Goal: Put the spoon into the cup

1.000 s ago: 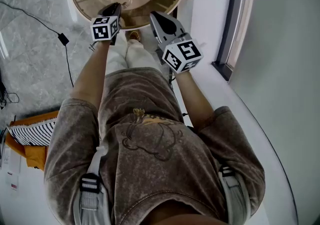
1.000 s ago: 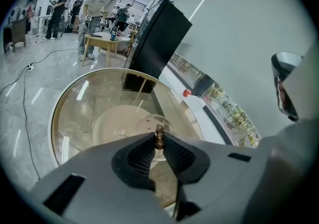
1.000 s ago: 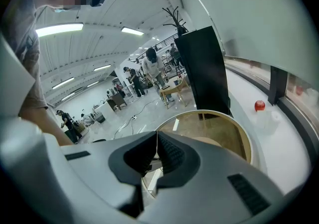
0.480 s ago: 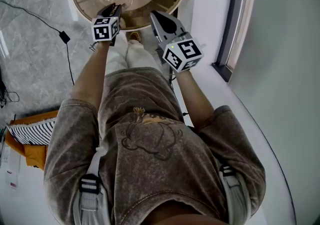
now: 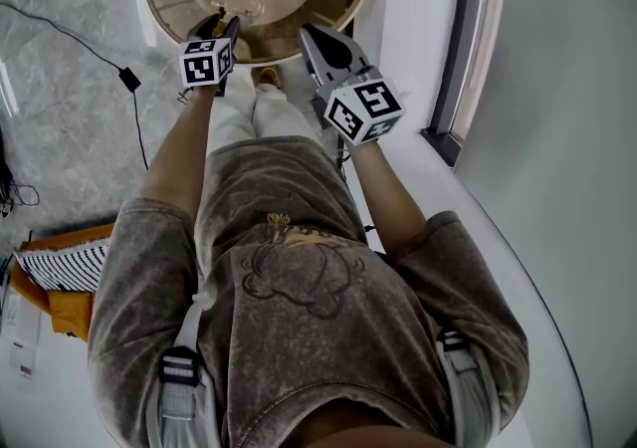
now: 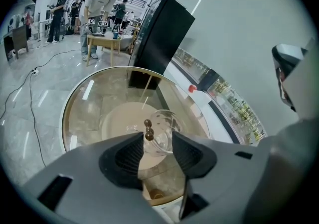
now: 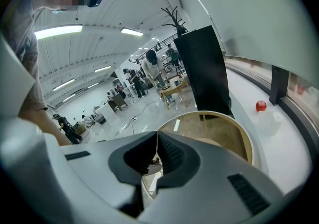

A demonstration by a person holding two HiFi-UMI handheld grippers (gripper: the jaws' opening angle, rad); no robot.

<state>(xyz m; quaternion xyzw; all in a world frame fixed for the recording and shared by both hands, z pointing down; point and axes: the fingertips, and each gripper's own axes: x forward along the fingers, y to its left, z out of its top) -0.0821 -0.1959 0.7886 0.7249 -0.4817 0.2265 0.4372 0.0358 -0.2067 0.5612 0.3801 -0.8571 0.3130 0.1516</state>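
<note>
A round glass table (image 6: pixel 82 113) sits in front of me. Behind it stands a tall black box (image 6: pixel 162 34). A small red round thing (image 7: pixel 261 105) sits on the white ledge (image 7: pixel 284 138). Far back, people stand by a little wooden table (image 6: pixel 102 43). A black wire (image 5: pixel 75 38) lies on the grey floor (image 5: pixel 60 137). A striped pillow (image 5: pixel 55 267) touches an orange cloth (image 5: pixel 65 312).

The cup (image 6: pixel 165 129) is clear glass, the table (image 6: pixel 89 113) glossy and glass-topped, the floor (image 5: pixel 70 117) polished marbled stone
</note>
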